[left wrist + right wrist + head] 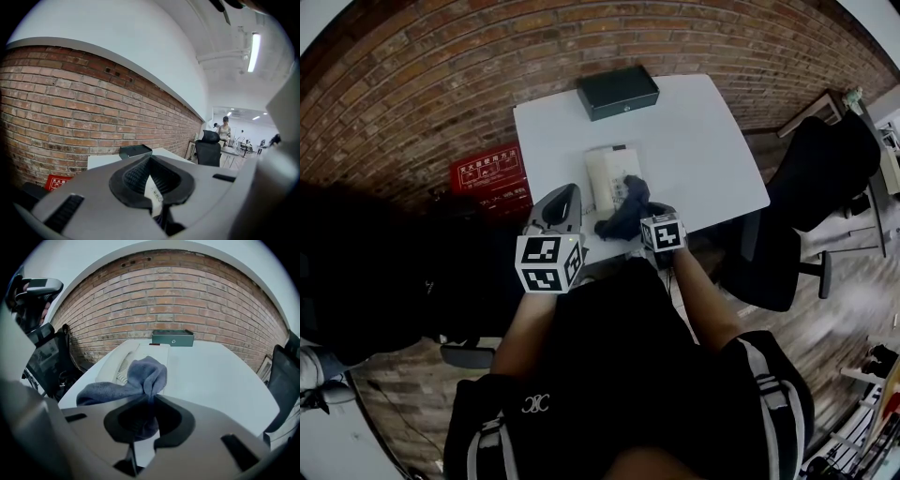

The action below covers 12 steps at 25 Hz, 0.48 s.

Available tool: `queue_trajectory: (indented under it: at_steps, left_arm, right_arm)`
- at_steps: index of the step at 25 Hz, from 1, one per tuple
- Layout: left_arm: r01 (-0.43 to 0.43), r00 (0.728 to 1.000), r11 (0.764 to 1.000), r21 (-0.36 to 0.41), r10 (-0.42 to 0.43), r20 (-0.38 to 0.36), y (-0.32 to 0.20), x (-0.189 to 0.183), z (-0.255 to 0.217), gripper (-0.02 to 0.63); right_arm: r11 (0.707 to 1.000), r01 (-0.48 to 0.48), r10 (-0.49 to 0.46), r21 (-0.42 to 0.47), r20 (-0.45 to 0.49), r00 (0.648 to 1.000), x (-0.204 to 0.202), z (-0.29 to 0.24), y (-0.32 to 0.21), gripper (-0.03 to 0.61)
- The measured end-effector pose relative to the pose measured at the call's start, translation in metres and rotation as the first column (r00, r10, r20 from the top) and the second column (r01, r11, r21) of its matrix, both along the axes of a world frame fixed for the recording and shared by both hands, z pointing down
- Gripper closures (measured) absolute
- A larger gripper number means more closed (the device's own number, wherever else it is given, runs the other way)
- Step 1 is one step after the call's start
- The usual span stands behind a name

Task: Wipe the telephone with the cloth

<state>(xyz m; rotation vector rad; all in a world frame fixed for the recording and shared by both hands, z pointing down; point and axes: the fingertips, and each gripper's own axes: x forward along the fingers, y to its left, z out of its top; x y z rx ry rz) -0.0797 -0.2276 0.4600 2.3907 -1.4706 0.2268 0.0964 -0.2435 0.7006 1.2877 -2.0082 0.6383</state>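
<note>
Left gripper (567,194): held over the near left edge of the white table (703,150), its 2 jaws shut together with nothing between them. Right gripper (645,217): low at the table's near edge, its 2 jaws clamped on a bunched fold of the dark blue-grey cloth (147,373). The rest of the cloth trails left onto the table and overlaps the near end of the telephone (612,173). The telephone is white and lies flat near the table's middle, just beyond both grippers. A dark green box (618,91) sits at the far edge, against the brick wall (173,301).
</note>
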Motion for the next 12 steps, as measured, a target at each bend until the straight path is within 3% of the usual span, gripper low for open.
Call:
queue_trajectory:
  at_steps: [8,12]
  left_arm:
    - [-0.005,1.000,1.000,0.010,0.005,0.008,0.003,0.001,0.000,0.621]
    - [0.000,1.000,1.000,0.008,0.000,0.008,0.003,0.001,0.001,0.621]
  right_arm:
    - [0.982,-0.188,0.188,-0.003,-0.070,0.980,0.035,-0.001,-0.013,0.552]
    - [0.988,-0.154,0.155,0.007,-0.054,0.986,0.026,-0.003,-0.019,0.552]
